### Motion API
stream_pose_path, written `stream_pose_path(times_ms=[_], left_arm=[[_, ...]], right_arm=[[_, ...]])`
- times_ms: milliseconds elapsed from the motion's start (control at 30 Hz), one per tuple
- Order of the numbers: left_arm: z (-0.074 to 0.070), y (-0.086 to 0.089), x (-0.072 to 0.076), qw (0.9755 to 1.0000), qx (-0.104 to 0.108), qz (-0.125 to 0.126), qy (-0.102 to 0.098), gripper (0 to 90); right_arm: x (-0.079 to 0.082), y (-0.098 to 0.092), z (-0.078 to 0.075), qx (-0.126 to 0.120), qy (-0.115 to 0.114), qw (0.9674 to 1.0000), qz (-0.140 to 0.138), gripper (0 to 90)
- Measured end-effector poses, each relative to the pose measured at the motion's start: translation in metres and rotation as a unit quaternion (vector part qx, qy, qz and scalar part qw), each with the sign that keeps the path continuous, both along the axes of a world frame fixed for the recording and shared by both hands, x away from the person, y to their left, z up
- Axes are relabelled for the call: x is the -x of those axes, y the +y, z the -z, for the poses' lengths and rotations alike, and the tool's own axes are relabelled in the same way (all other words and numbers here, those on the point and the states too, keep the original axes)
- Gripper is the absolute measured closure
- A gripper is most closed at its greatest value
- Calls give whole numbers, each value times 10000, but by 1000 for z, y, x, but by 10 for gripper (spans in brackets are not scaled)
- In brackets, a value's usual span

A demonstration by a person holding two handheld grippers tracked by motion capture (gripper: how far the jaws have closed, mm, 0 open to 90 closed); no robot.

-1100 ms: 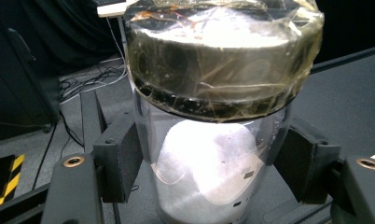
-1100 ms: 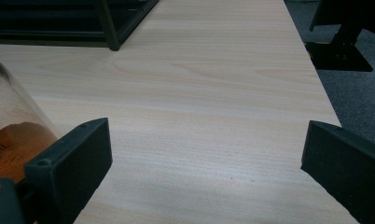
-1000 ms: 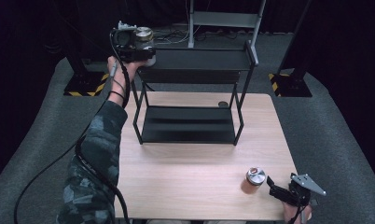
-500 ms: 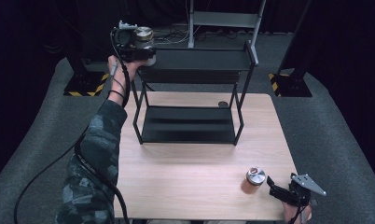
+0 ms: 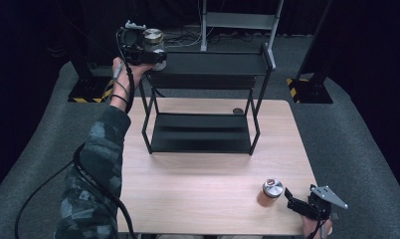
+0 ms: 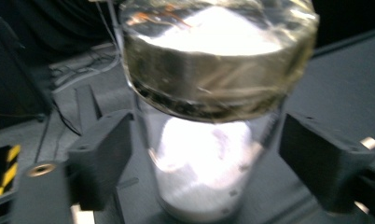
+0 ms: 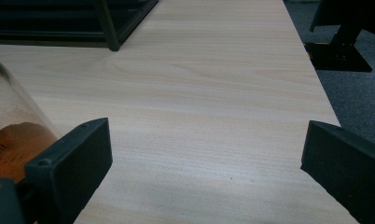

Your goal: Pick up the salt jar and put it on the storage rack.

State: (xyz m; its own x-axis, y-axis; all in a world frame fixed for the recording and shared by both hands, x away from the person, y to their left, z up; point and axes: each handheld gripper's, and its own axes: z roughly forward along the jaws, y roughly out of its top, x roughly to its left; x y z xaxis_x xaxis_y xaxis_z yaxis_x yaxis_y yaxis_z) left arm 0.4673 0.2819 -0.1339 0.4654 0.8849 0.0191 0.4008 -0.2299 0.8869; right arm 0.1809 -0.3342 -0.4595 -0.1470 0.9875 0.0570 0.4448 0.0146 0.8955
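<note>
Reaching far forward over the left side of the pale wooden bench [image 5: 198, 189], the person's camouflage-sleeved left arm [image 5: 96, 169] holds the left gripper [image 5: 147, 54] up at the left end of the top shelf of a black metal two-tier rack [image 5: 208, 64]. Between its fingers [image 6: 101, 161] sits a clear glass jar with a metal lid, part-filled with white powder [image 6: 209, 140]. In the left gripper view the black fingers stand on either side of the jar with a slight gap visible at each, and the jar's base appears to rest on the dark shelf surface; blur makes it hard to tell whether the pads touch the glass.

At the near right corner of the bench, the right gripper [image 5: 293, 199] lies low with its fingers spread wide and nothing between them. A small glass jar of orange-brown powder with a metal lid [image 5: 270, 192] stands upright on the bench just to the left of that gripper, apart from it. In the right gripper view this jar shows at the left edge, outside the left finger [image 7: 71, 163].

A black cable [image 5: 83, 174] trails back from the left gripper along the sleeve.
</note>
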Motion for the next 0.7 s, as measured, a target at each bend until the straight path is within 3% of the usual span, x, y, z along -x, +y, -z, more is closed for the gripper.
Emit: stream_pose_path(times_ms=[100, 333, 567, 700], left_arm=[[-9, -2, 2, 9995, -261, 103, 162, 41], [-22, -7, 20, 9968, -681, 358, 217, 0], [-17, -16, 45, 9901, -1217, 653, 227, 0], [-5, -17, 60, 9841, -1503, 918, 223, 0]], right_arm=[[0, 0, 0, 5, -10, 10000, -5, 4], [0, 1, 0, 17, -10, 10000, -1, 4], [0, 1, 0, 9, -11, 10000, 1, 4], [0, 0, 0, 15, -9, 10000, -12, 4]])
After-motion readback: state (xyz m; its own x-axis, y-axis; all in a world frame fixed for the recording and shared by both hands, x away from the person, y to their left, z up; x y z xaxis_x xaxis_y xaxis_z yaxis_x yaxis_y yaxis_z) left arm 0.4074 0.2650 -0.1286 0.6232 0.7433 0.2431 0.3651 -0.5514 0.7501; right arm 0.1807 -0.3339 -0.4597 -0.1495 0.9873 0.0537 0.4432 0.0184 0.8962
